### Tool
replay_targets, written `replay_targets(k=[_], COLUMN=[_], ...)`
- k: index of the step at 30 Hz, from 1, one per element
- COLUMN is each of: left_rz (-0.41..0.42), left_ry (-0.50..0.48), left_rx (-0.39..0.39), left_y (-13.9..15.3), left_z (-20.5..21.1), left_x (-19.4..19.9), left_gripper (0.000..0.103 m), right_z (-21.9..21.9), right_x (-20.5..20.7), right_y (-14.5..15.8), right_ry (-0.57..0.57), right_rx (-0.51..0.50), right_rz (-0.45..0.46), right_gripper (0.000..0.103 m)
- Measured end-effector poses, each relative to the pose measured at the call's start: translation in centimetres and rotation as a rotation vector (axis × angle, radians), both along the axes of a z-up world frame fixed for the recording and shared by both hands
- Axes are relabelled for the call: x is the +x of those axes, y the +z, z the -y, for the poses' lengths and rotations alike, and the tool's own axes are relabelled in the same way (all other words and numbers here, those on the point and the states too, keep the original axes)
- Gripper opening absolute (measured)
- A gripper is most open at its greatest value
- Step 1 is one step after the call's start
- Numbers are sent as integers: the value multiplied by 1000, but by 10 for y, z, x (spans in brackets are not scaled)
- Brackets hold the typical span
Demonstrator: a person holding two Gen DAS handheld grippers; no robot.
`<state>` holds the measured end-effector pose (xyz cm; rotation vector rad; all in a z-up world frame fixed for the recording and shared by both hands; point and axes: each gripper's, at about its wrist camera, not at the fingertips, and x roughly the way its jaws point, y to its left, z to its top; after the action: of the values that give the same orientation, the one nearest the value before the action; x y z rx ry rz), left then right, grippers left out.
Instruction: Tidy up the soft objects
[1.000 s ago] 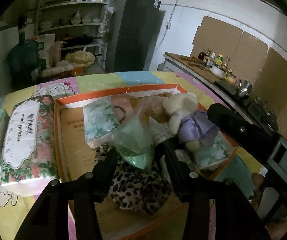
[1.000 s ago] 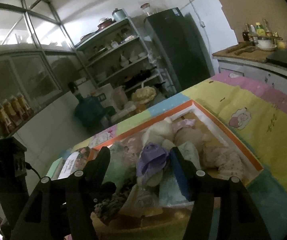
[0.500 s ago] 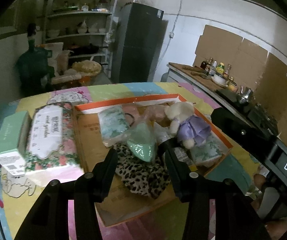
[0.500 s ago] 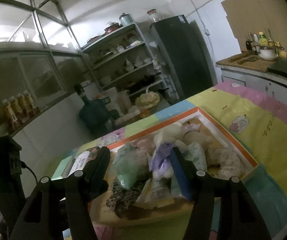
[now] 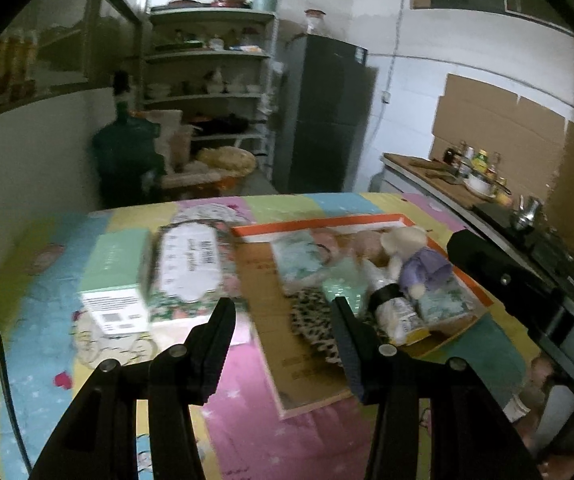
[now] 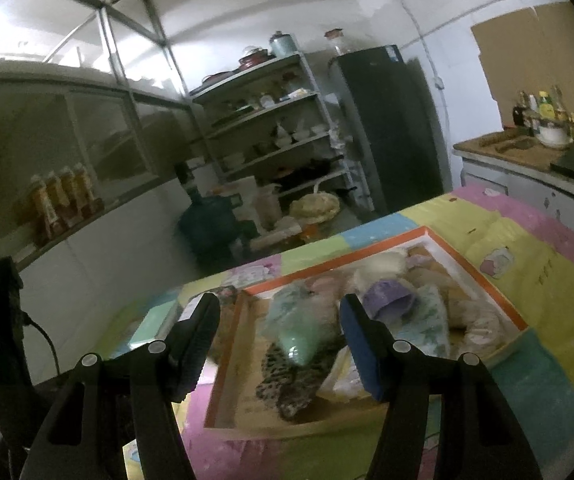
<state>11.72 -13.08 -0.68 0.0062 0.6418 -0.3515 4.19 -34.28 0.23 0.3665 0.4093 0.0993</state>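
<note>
Patchwork quilted table cover (image 5: 67, 248), pastel blocks, stretching bare and roomy left of and in front of the cardboard tray (image 5: 311, 380). Flat orange-rimmed tray, near edge cut off behind the left gripper (image 5: 283, 310); far rim sharp, right corner hidden by the other tool's black body. Heaped inside the tray: leopard-print cloth (image 6: 287, 376), limp and crumpled; mint soft pouch (image 6: 299, 336) lying on it; cream plush toy in a lilac dress (image 5: 415, 260) toward the far right corner; pale floral packets, blurred. Just left of the tray: floral tissue pack (image 5: 191, 268), then a mint box (image 5: 115, 272), touching it. Left jaws parted halfway, gripping nothing. Right gripper (image 6: 279, 312) spread wider, likewise empty, hovering short of the tray.
</note>
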Motion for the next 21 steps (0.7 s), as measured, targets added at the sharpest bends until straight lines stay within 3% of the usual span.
replay_targets(k=[16,21], left_rz=[85,113], left_ry=[209,226], left_rx=[32,18], left_y=[5,7], left_z=[-56,-72], left_x=[-45,-59], left_gripper=[49,49], right_z=[-67,-85], right_x=[-30,-38], right_y=[4,1], right_ry=[49,37], right_rx=[-140,-184], right_rz=[17,12], right_gripper=[64,65])
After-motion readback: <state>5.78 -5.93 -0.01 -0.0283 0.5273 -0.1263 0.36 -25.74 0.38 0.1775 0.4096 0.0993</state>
